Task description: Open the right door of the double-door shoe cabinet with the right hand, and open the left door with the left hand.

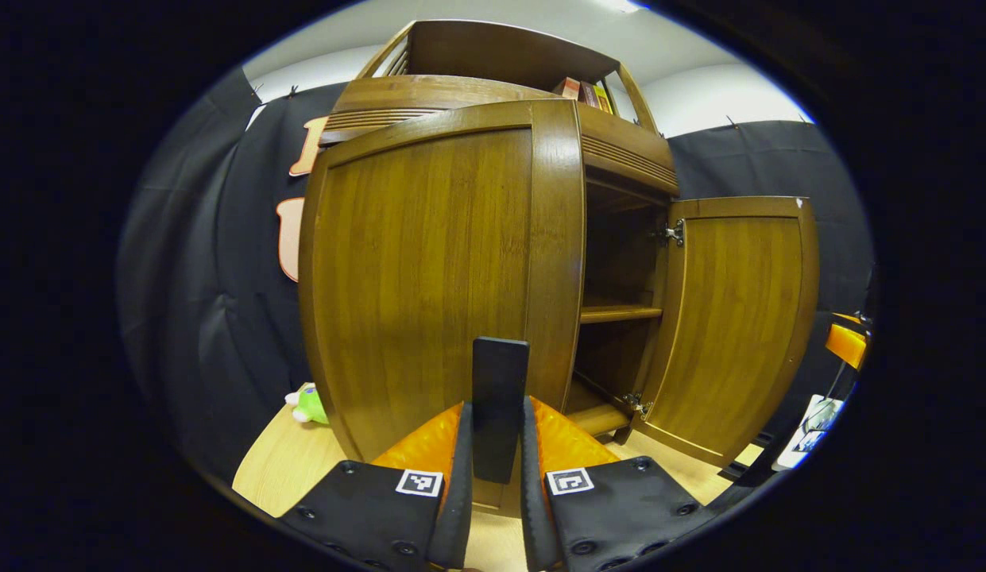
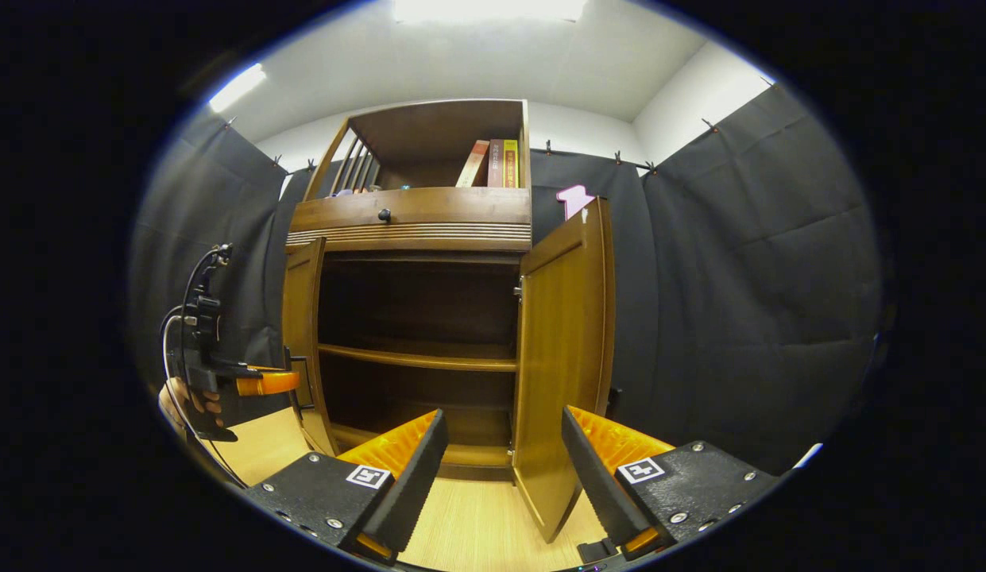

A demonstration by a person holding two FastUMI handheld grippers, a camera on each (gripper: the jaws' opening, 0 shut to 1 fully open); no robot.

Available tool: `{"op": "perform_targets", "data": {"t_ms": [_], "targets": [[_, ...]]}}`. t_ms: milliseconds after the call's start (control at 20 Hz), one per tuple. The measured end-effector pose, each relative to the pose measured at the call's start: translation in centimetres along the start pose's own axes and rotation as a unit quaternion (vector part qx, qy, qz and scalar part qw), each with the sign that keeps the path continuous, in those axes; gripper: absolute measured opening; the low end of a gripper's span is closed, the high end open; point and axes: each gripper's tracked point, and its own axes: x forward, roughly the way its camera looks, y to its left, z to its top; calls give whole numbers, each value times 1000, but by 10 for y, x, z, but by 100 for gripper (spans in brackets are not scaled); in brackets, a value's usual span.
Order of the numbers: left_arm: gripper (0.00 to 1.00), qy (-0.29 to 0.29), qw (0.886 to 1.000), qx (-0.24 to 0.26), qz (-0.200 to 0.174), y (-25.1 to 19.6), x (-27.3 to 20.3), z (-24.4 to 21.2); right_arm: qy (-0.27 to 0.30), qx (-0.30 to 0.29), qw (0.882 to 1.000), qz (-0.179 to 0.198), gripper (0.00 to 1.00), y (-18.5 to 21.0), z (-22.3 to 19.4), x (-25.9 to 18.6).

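My right claw [image 2: 500, 469] has black screwed plates with square markers; my left claw [image 1: 496, 445] matches, trailing black cables.

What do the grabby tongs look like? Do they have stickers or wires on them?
The left tongs and right tongs each have two wedge-shaped fingers with ridged inner faces, fixed on black plates dotted with round screws. Each plate carries a small square black-and-white marker, like a puzzle code. In the right gripper view, the left tongs sit on a black frame with a thin dark cable looping beside it.

Bright overhead light, fisheye-warped edges
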Motion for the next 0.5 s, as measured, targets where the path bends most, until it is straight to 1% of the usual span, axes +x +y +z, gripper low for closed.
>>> {"op": "perform_targets", "data": {"t_ms": [50, 150, 200, 250, 350, 400, 500], "targets": [[34, 0, 1000, -1, 1, 4, -9, 0, 0, 0, 1000, 3, 78, 3, 0, -1], [34, -2, 1000, -7, 3, 9, -25, -1, 0, 0, 1000, 8, 78, 8, 2, -1], [29, -3, 1000, -4, -2, 13, -31, -1, 1, 1, 1000, 12, 78, 12, 1, 0], [24, -5, 1000, -3, 4, 18, -38, 0, 2, 1, 1000, 16, 78, 16, 0, 0], [25, -7, 1000, -3, 9, 24, -50, -1, 3, 2, 1000, 26, 78, 26, 1, -1], [25, -5, 1000, -4, 13, 27, -55, -3, 3, 3, 999, 32, 88, 30, 0, -2], [24, -1, 1000, -1, 21, 38, -64, -7, 2, 1, 999, 42, 88, 39, -1, -2]]}}
